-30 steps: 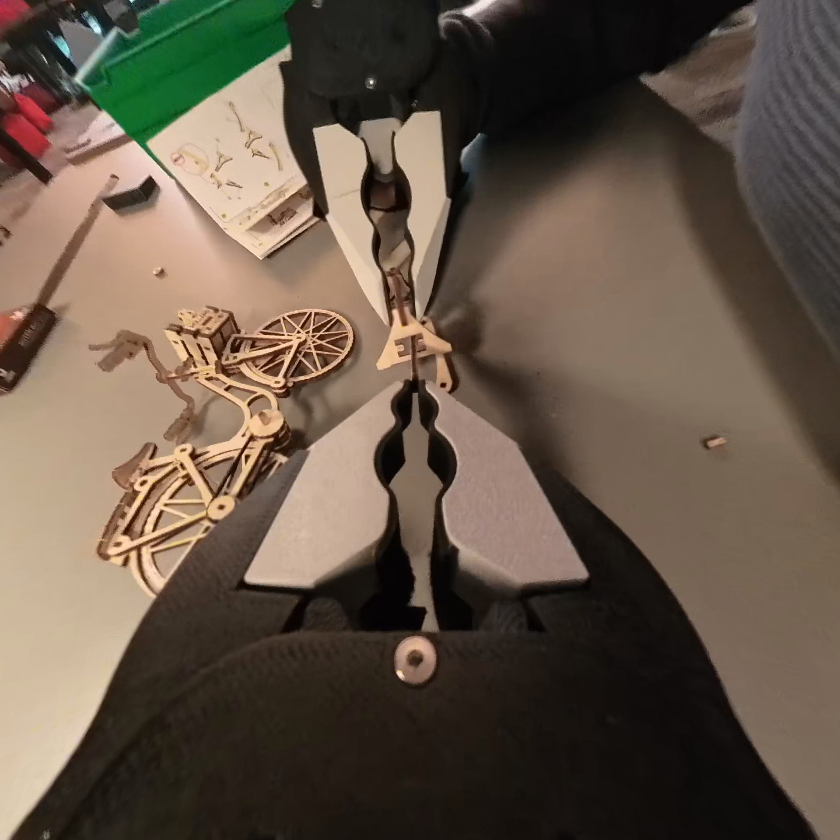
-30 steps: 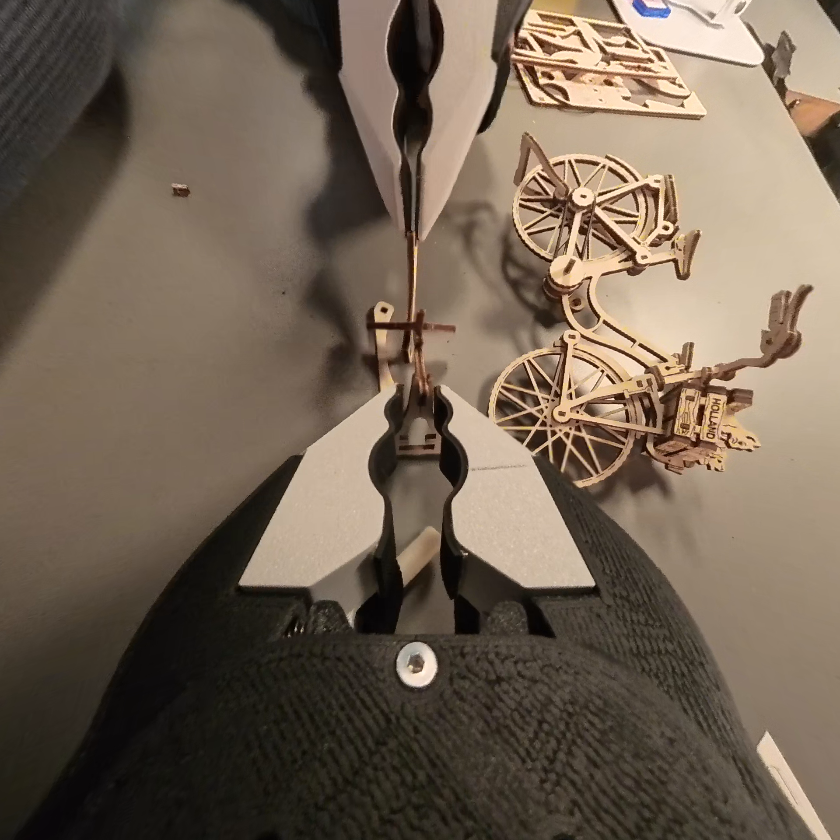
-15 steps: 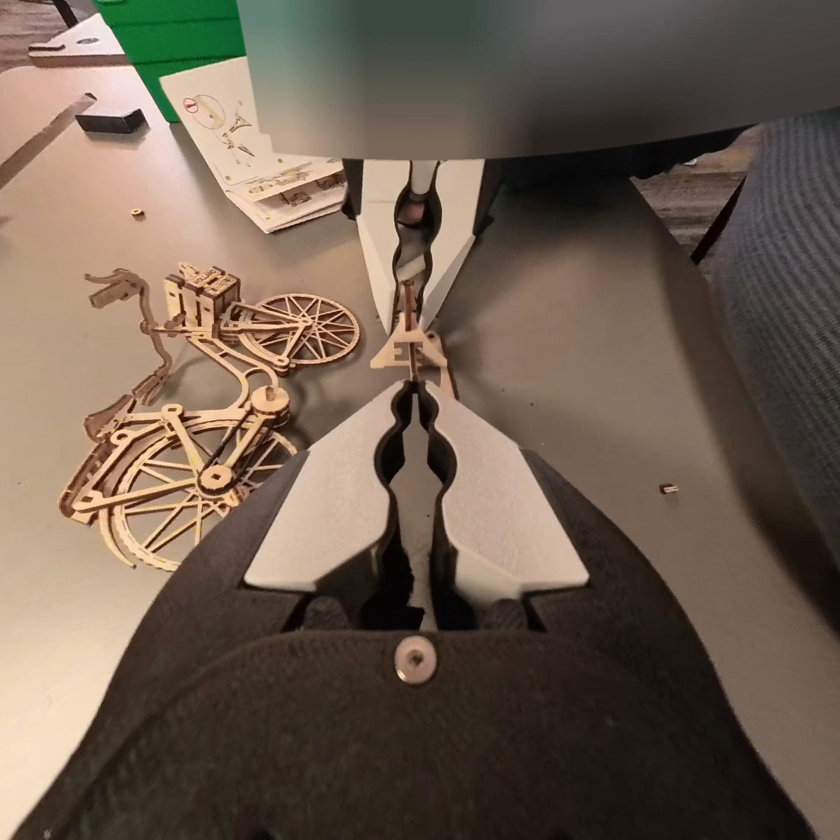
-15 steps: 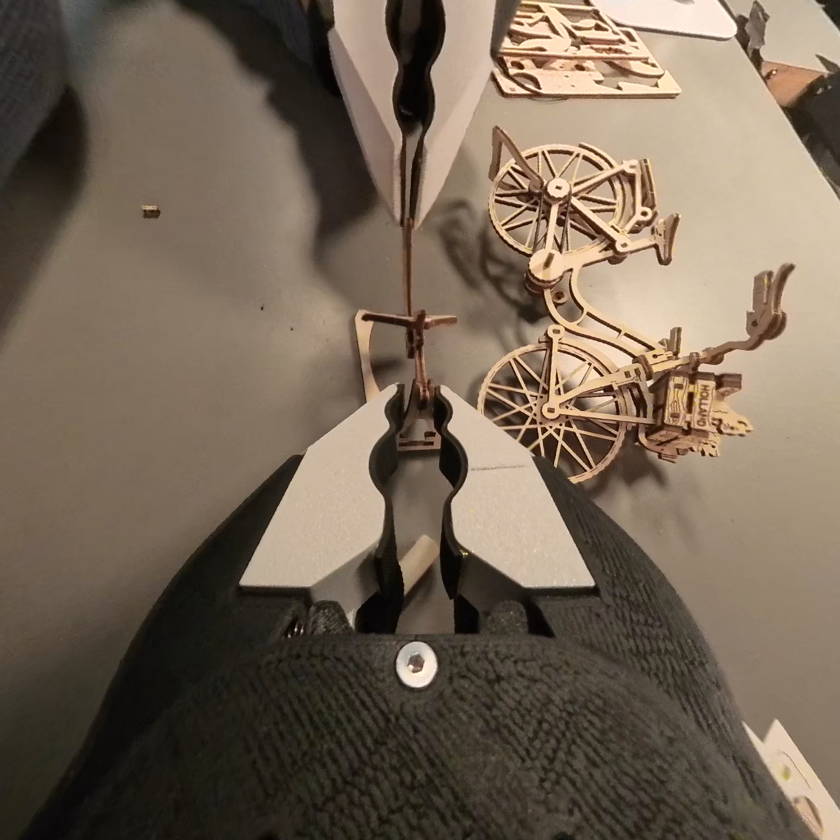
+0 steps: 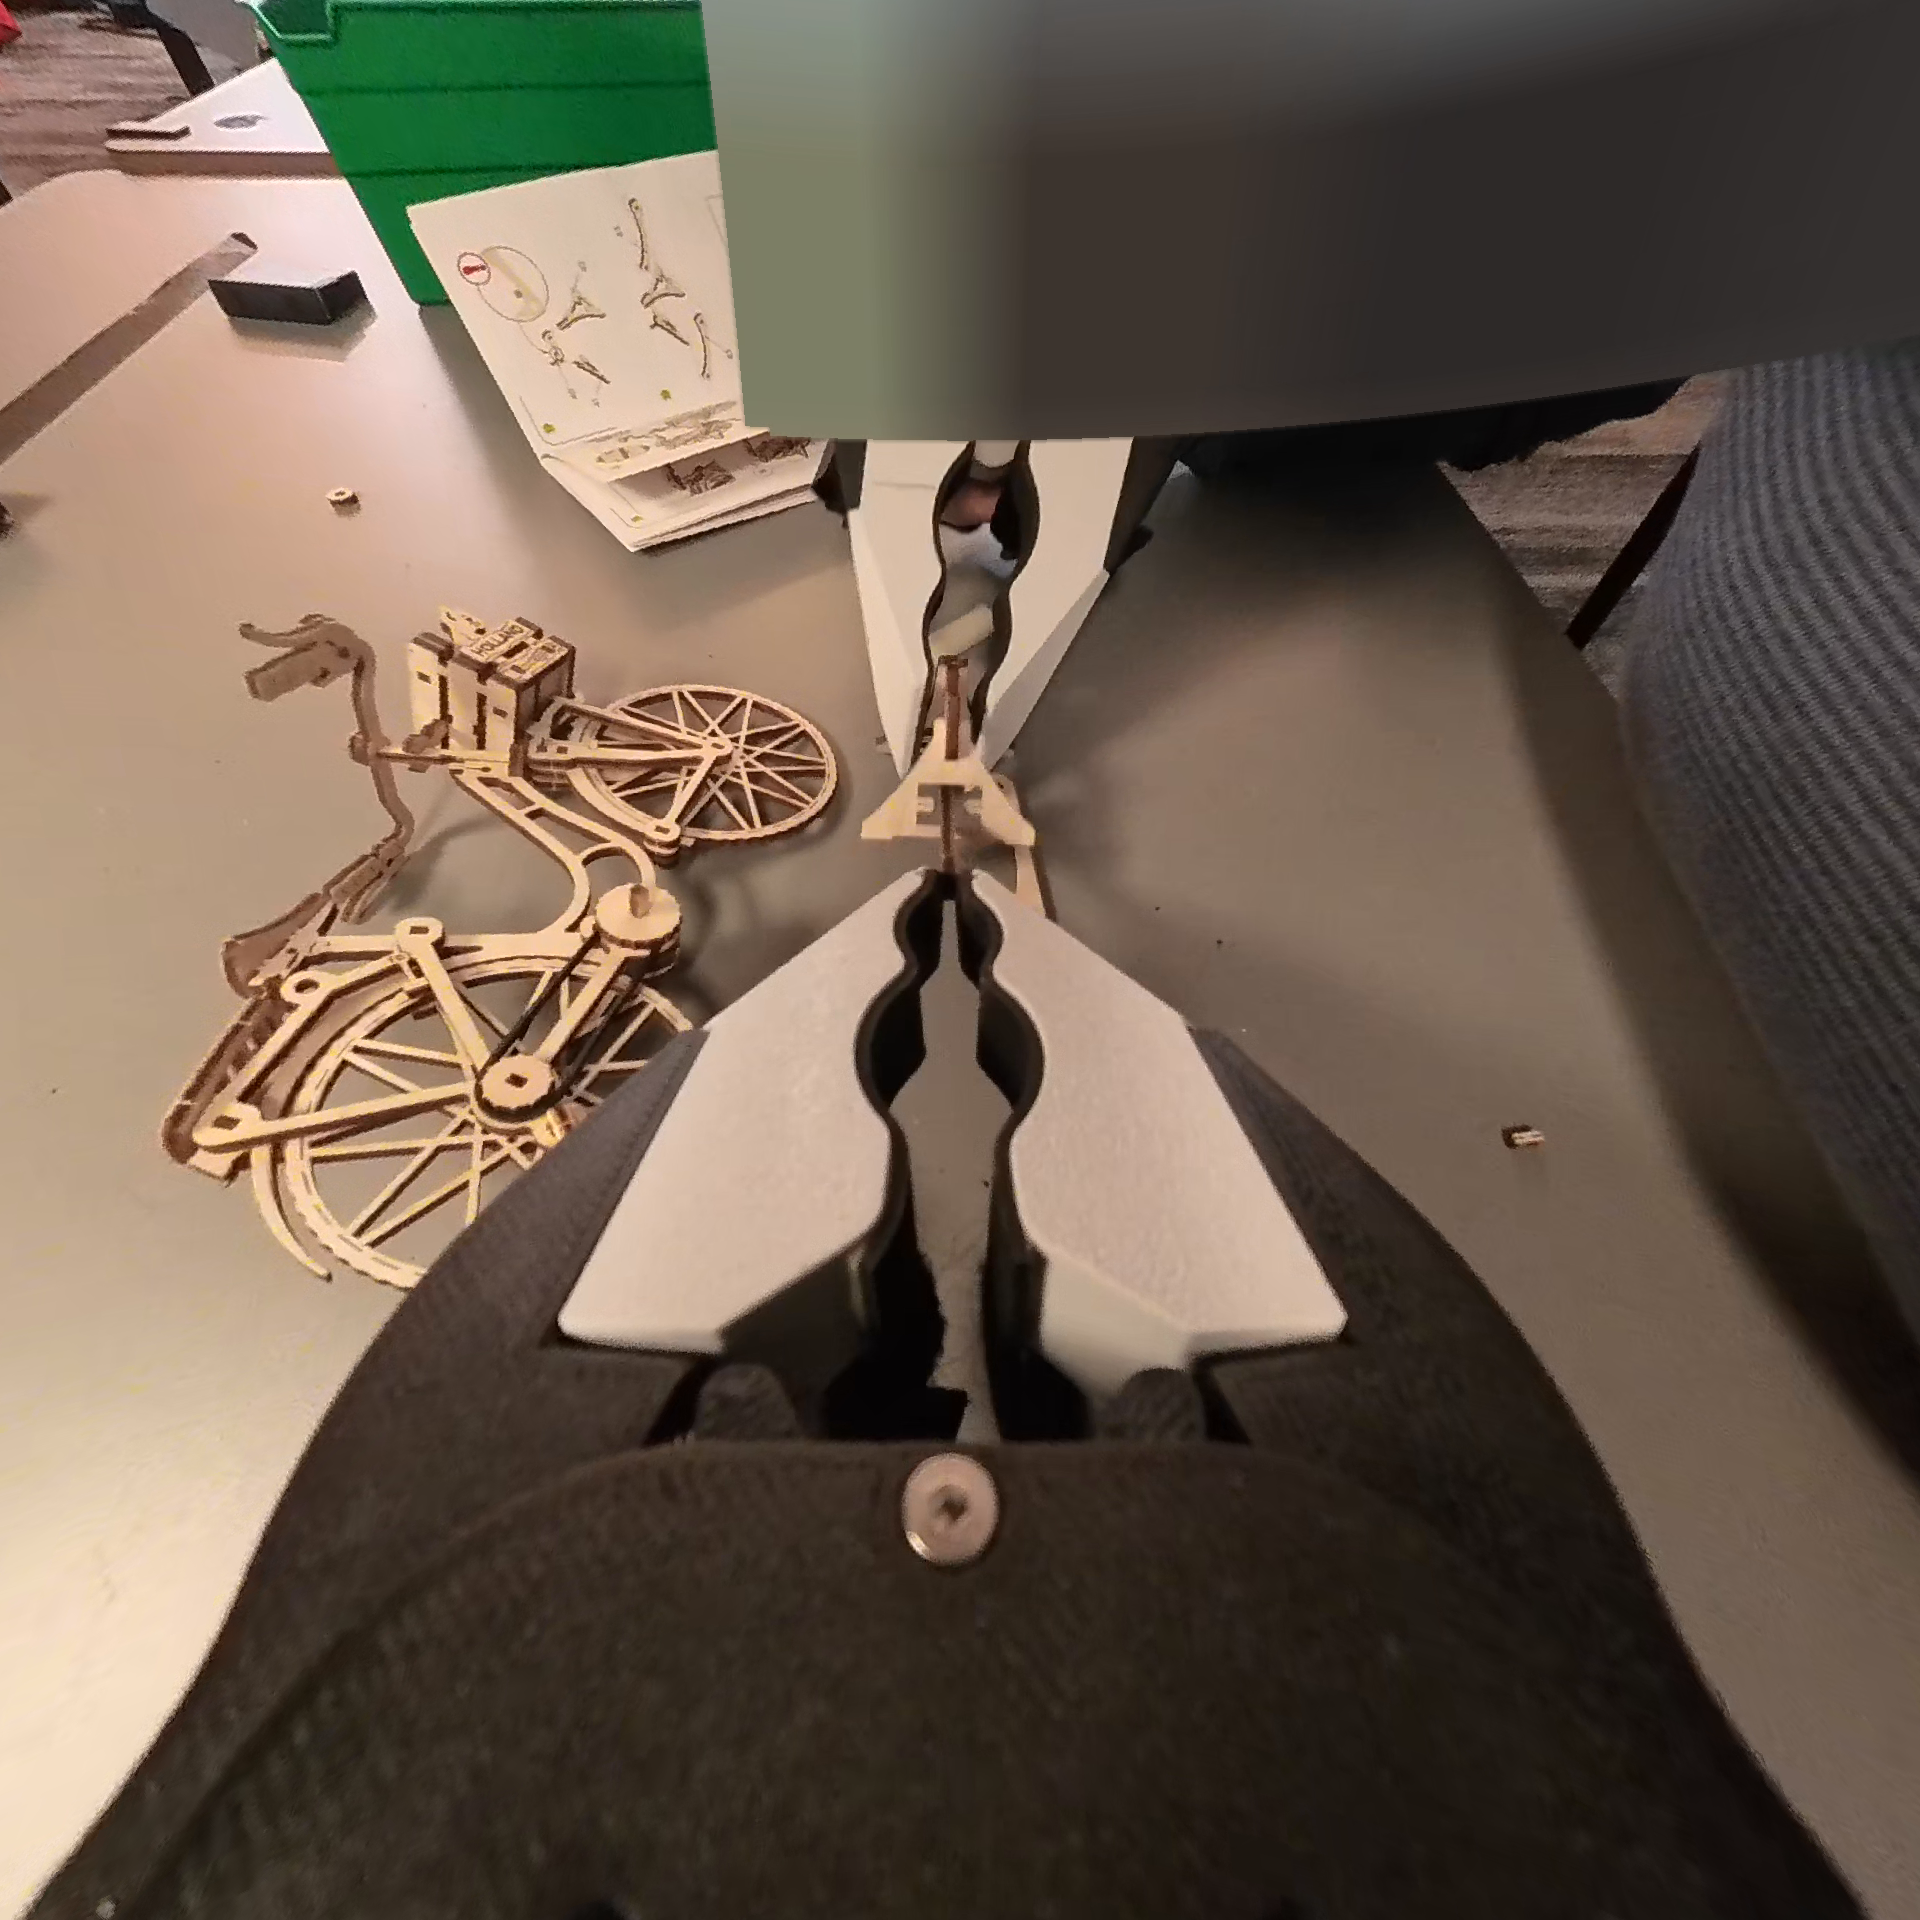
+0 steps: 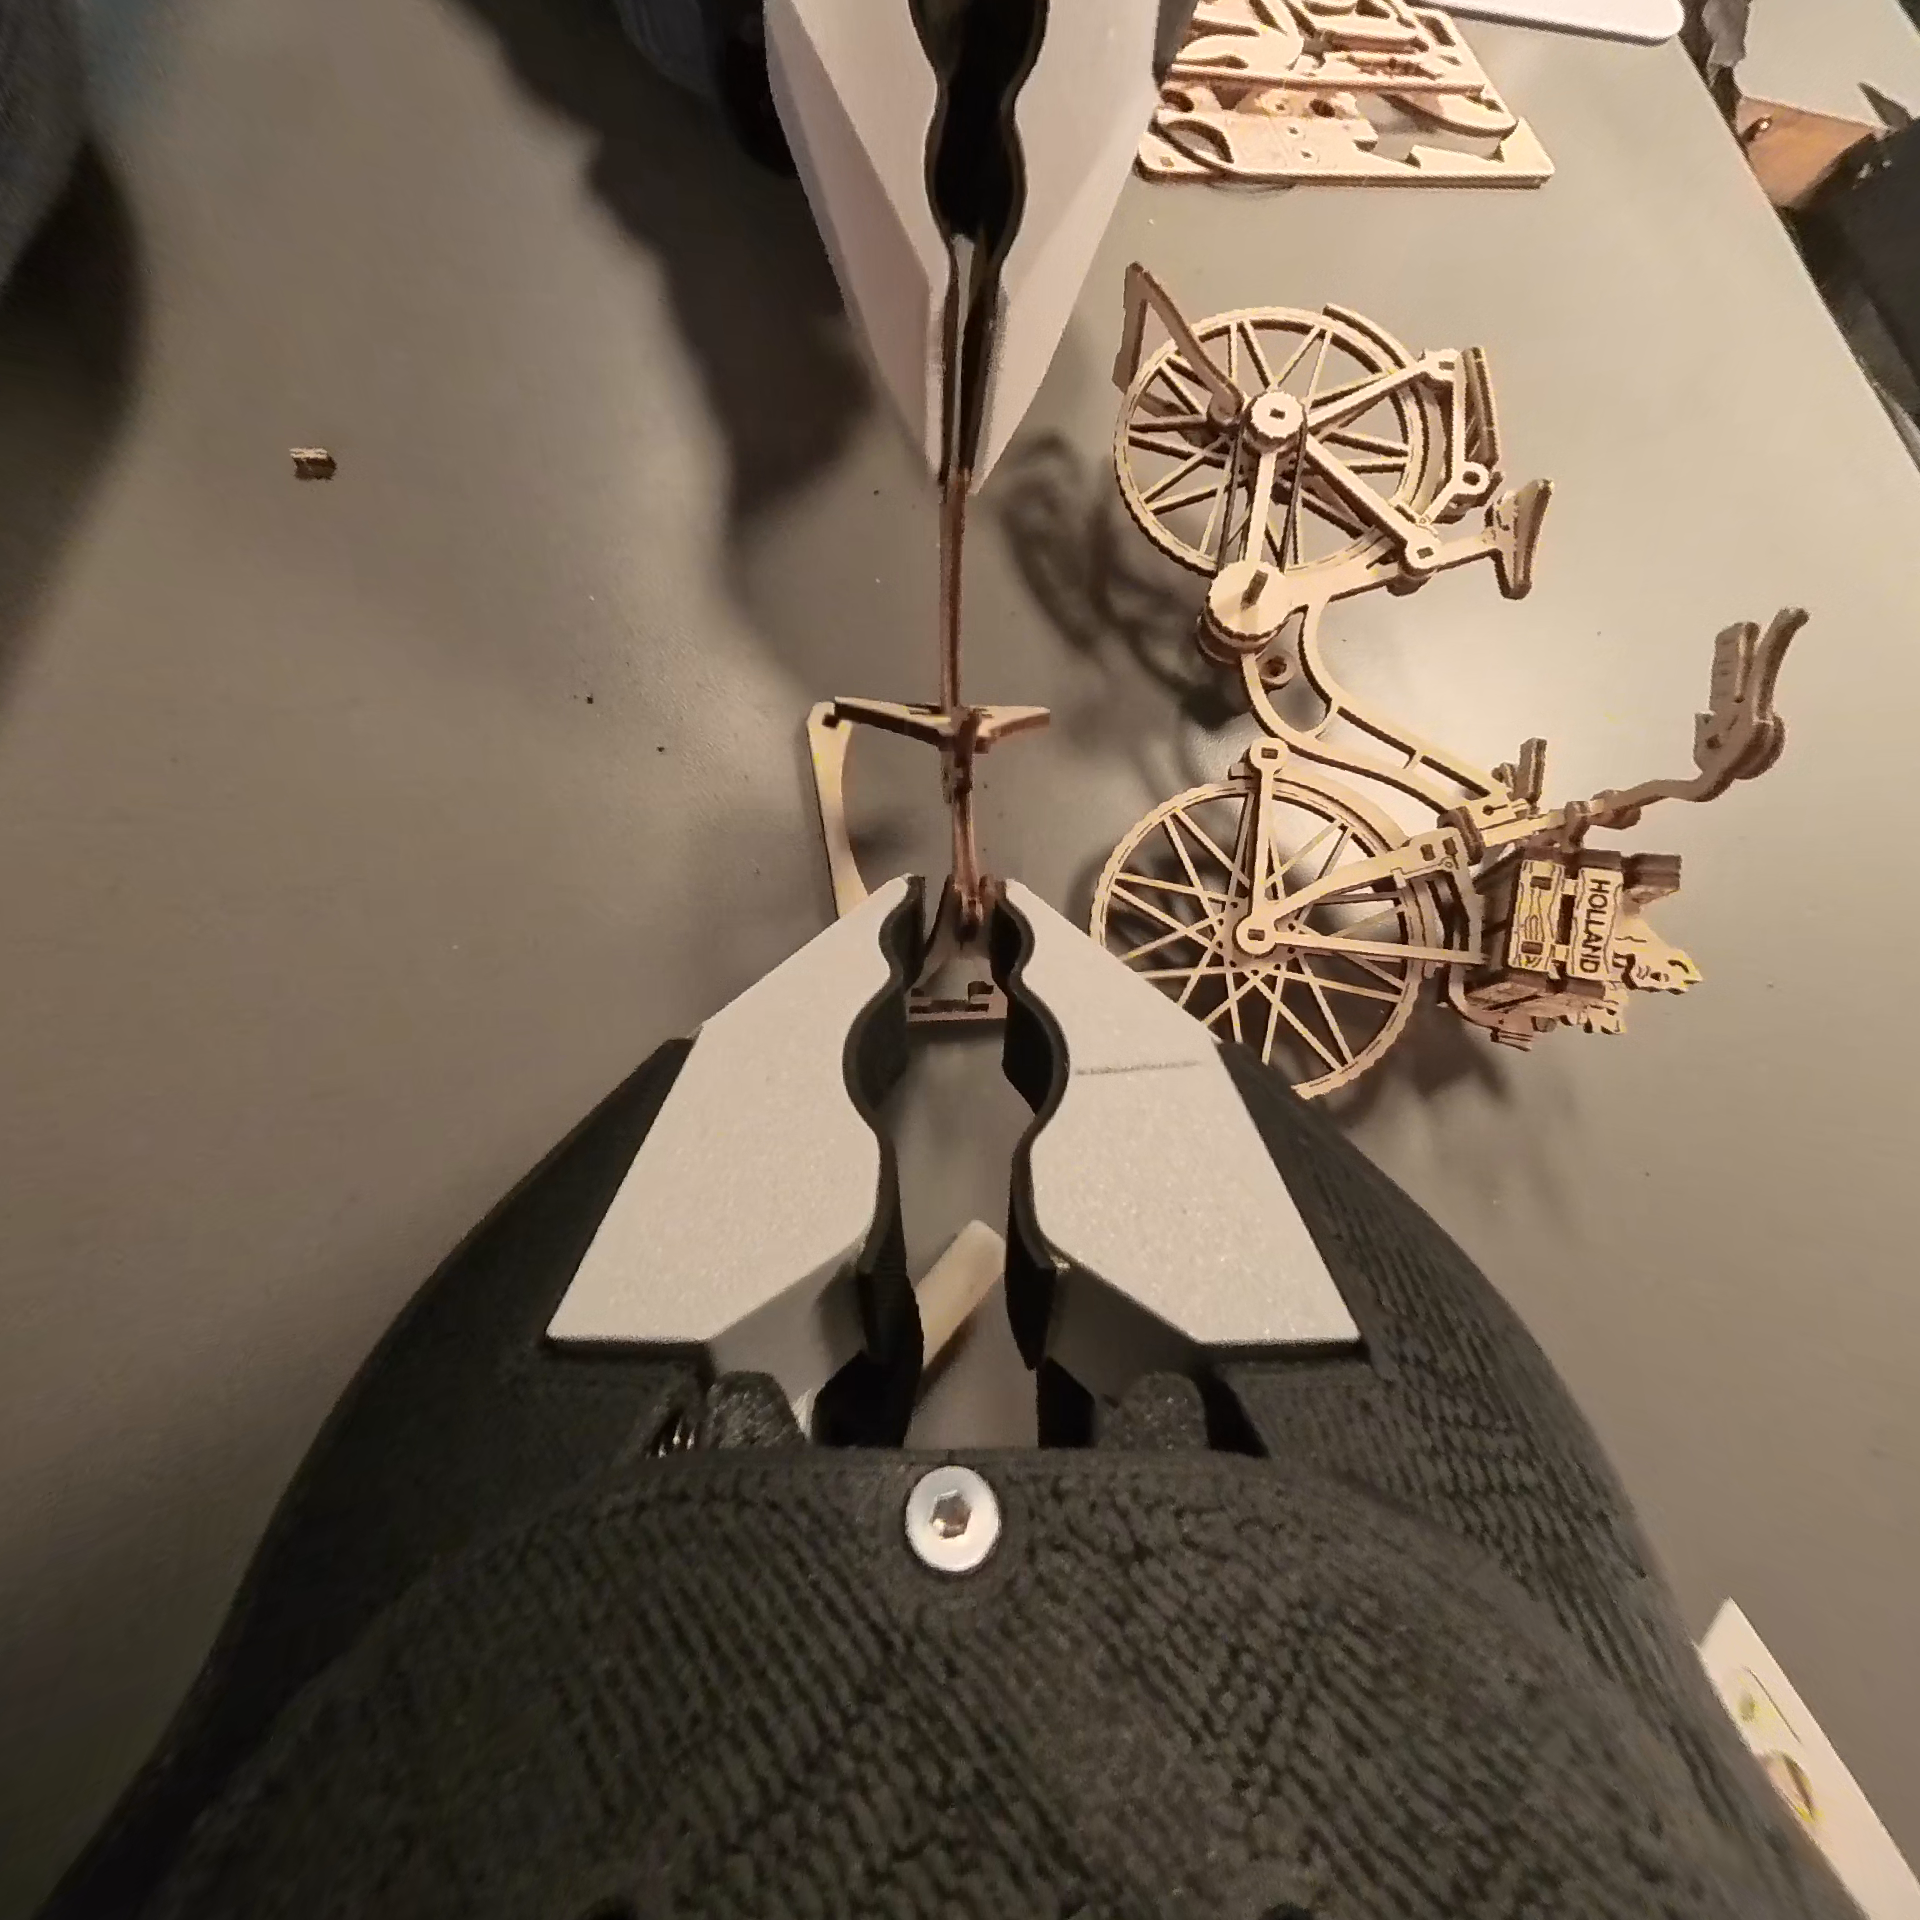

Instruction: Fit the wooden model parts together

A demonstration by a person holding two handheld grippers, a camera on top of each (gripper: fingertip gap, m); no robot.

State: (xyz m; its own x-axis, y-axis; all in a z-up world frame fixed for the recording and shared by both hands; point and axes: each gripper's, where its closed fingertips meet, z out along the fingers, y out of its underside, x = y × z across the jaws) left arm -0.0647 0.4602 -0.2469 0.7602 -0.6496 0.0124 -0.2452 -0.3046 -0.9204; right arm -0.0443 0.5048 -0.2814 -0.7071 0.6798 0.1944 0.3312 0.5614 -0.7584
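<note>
A small wooden model assembly (image 6: 951, 727), a thin strip with a cross piece, is held between both grippers above the grey table (image 6: 468, 831). My right gripper (image 6: 961, 894) is shut on its near end. My left gripper (image 6: 958, 478) faces it from the top and is shut on the strip's far end. In the left wrist view my left gripper (image 5: 948, 878) pinches the strip's edge just below the triangular cross piece (image 5: 940, 805), and the right gripper (image 5: 951, 727) is shut on the other end. A curved wooden piece (image 6: 831, 821) shows beside the assembly.
A built wooden bicycle (image 5: 468, 935) lies flat, to the right in the right wrist view (image 6: 1403, 810). An instruction booklet (image 5: 623, 343), green bin (image 5: 520, 125) and black block (image 5: 291, 296) stand behind it. A wooden parts sheet (image 6: 1330, 114) lies far right. A tiny wooden bit (image 6: 310, 463) lies loose. Some 7 cm of space lies between my two pairs of fingers. About 12 cm separates my left fingertips from the tiny wooden bit (image 6: 310, 463).
Both grippers keep their hold on the assembly. The gap between the two fingertips has grown a little, and more of the strip shows between them. The views have tilted slightly.
</note>
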